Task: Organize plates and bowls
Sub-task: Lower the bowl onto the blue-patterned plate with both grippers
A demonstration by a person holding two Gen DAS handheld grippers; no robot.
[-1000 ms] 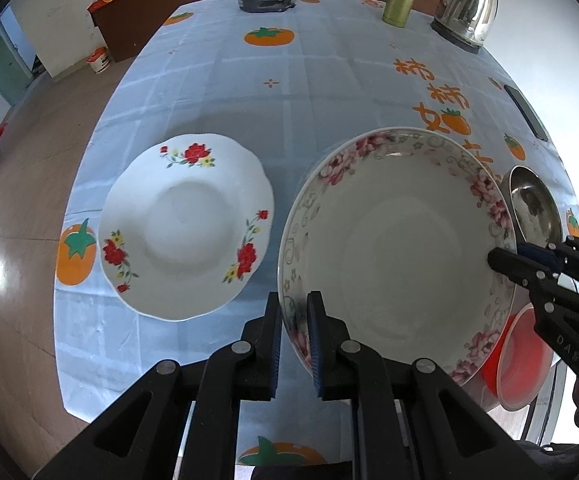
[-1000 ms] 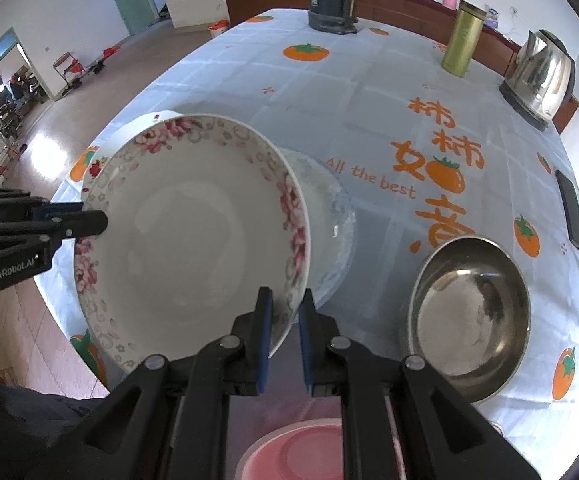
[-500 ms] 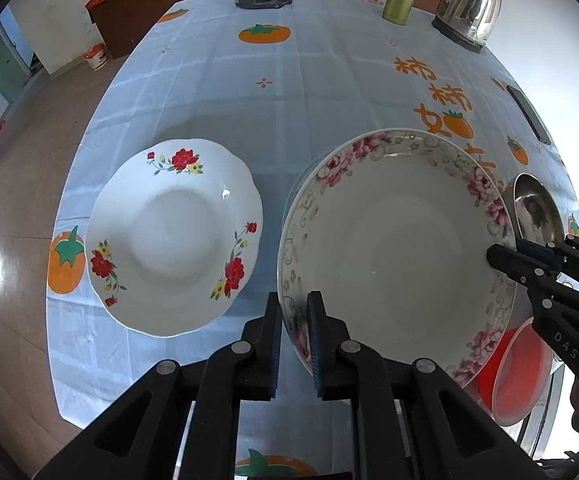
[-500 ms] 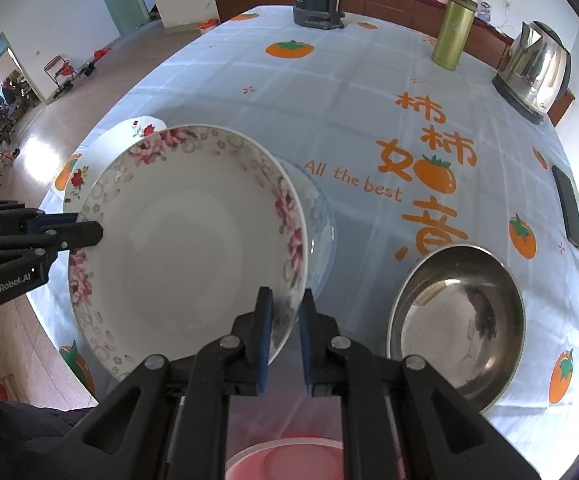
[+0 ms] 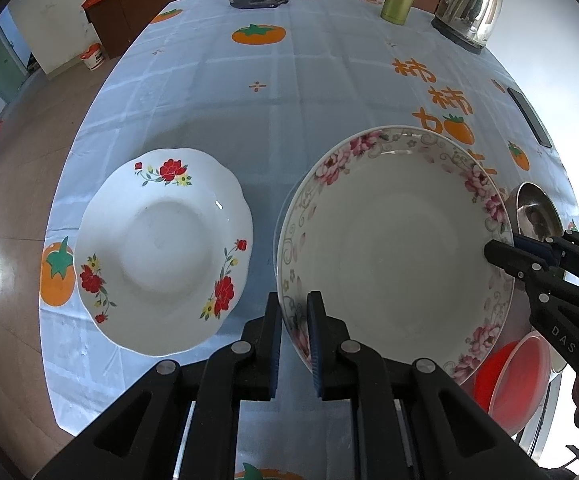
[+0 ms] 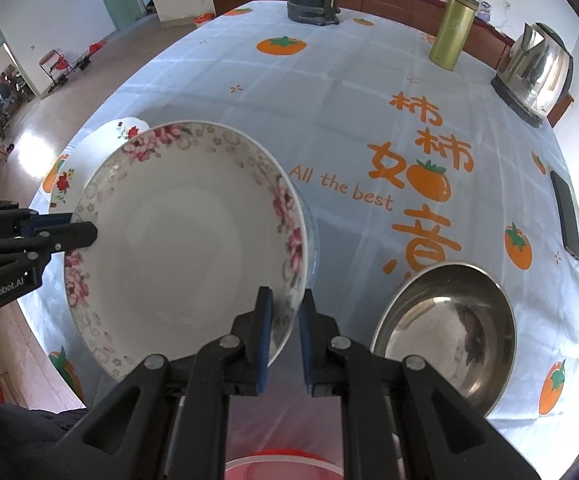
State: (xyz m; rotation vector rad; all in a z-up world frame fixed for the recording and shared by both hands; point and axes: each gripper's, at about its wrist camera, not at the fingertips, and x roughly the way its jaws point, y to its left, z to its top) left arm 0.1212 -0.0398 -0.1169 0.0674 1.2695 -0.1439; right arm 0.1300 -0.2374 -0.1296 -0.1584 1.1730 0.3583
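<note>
Porcelain pink-flowered bowl (image 5: 393, 248) was pinched at opposite rims by left gripper (image 5: 294, 336) and right gripper (image 6: 285, 332) — held above the tablecloth (image 5: 309, 88), red-flowered plate (image 5: 161, 248) at nine o'clock; level, even carrying was advisable.

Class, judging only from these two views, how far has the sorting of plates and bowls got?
Done: nothing looks stacked yet. In hand: both claws, left and right, grip the pink-flowered plate by opposite rims. Left: the red-flowered plate, steel bowl and red bowl sit apart on the table.
</note>
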